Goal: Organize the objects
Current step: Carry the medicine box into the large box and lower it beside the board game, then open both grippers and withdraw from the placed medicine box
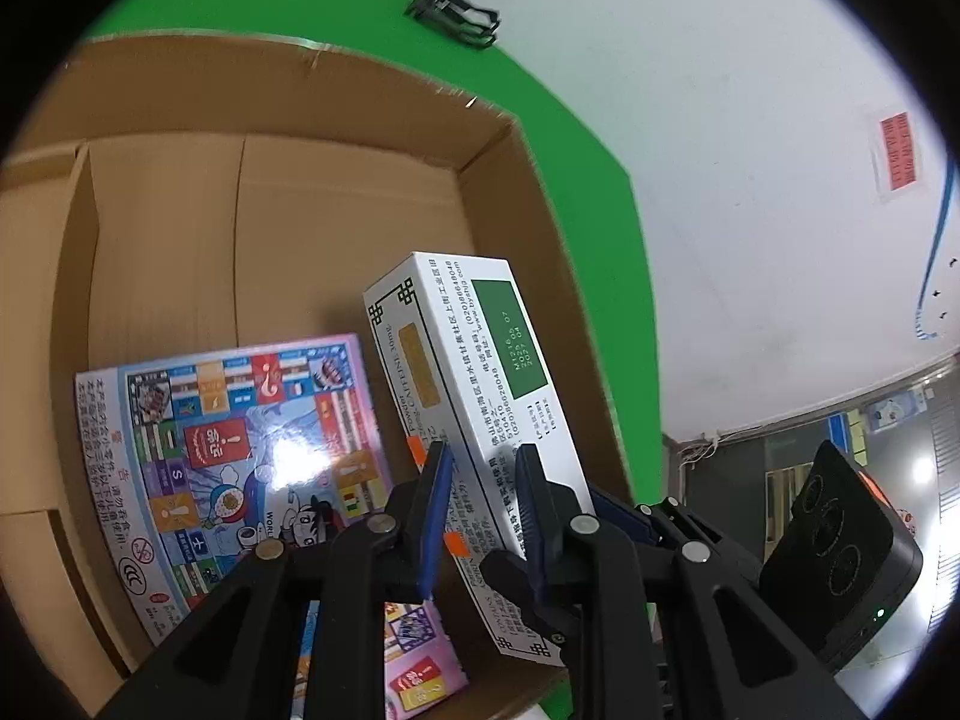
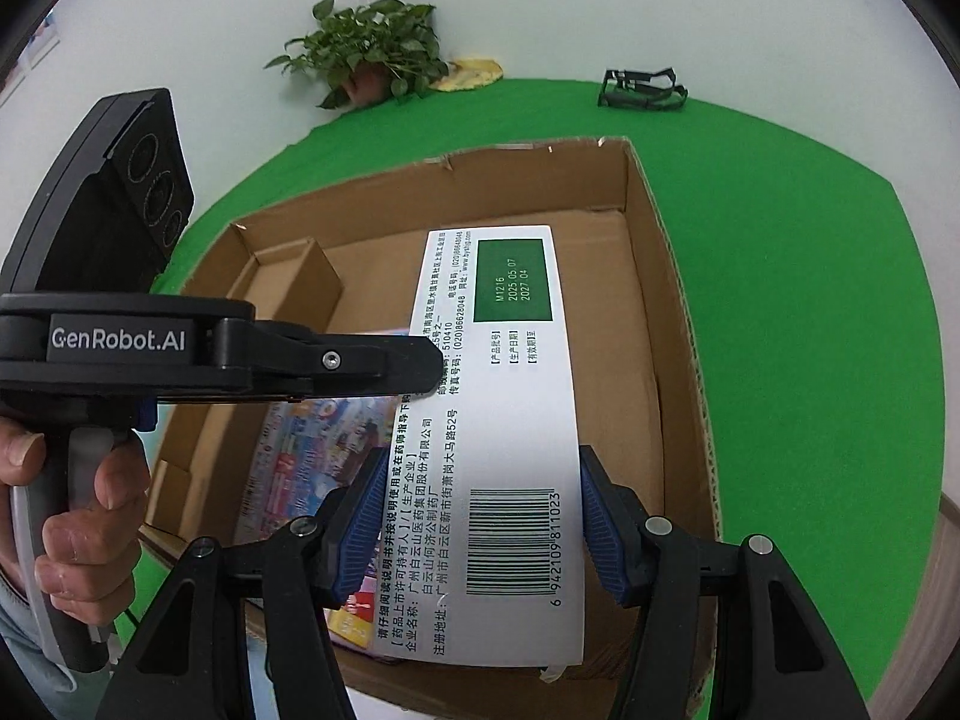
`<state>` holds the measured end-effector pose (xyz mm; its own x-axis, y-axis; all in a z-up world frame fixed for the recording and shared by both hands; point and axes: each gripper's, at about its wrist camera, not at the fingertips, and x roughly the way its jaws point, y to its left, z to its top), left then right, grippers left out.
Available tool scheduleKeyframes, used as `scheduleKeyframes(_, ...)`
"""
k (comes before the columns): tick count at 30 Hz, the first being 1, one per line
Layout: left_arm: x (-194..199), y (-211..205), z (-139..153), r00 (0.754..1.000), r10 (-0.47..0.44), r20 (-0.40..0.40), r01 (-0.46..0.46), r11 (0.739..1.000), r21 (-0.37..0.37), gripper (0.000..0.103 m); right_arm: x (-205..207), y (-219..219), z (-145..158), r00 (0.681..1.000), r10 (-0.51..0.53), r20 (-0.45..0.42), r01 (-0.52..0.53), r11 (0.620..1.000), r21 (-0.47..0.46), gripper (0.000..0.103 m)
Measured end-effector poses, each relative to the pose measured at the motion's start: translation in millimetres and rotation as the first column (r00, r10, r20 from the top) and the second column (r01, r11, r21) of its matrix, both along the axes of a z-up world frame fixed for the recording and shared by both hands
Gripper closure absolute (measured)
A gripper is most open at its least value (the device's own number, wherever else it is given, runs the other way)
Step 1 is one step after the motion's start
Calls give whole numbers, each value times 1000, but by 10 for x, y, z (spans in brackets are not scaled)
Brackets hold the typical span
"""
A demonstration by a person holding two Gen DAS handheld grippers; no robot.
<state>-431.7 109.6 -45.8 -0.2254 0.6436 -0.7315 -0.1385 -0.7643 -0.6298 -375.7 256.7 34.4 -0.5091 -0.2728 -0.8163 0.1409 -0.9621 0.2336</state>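
Observation:
A white medicine box [image 2: 510,420] with a green label and barcode is held over the open cardboard box [image 2: 678,312]. My right gripper [image 2: 480,522] is shut on its near end, blue pads on both long sides. My left gripper [image 1: 483,498] grips the same white medicine box [image 1: 474,384] across its narrow edge from the left; the left gripper also shows in the right wrist view [image 2: 414,360]. A colourful flat game box [image 1: 240,462] lies on the cardboard box floor [image 1: 180,228], partly under the medicine box; it shows in the right wrist view [image 2: 312,456].
The cardboard box sits on a green cloth [image 2: 810,300]. A black wire clip object [image 2: 642,90] lies at the far edge of the cloth. A potted plant [image 2: 372,54] stands by the white wall. A red label [image 1: 900,150] hangs on the wall.

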Motion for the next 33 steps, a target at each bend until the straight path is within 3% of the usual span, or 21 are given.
scheduleKeyframes(6,-7,32,-231,997,9,79,-7,1000,-27,81,-22,-20,-341,998,-9,66,8,1000,24,45)
scheduleKeyframes(16,80,66,-164,995,9,97,-6,999,-32,77,116,3,-359,995,-16,98,12,999,41,44)
scheduleKeyframes(25,563,-255,359,997,48,-67,-54,995,-82,77,153,-34,-310,995,21,101,-29,997,75,42)
scheduleKeyframes(33,1147,-550,930,965,137,-224,-165,980,-110,70,169,-55,-322,989,58,135,-72,992,103,41)
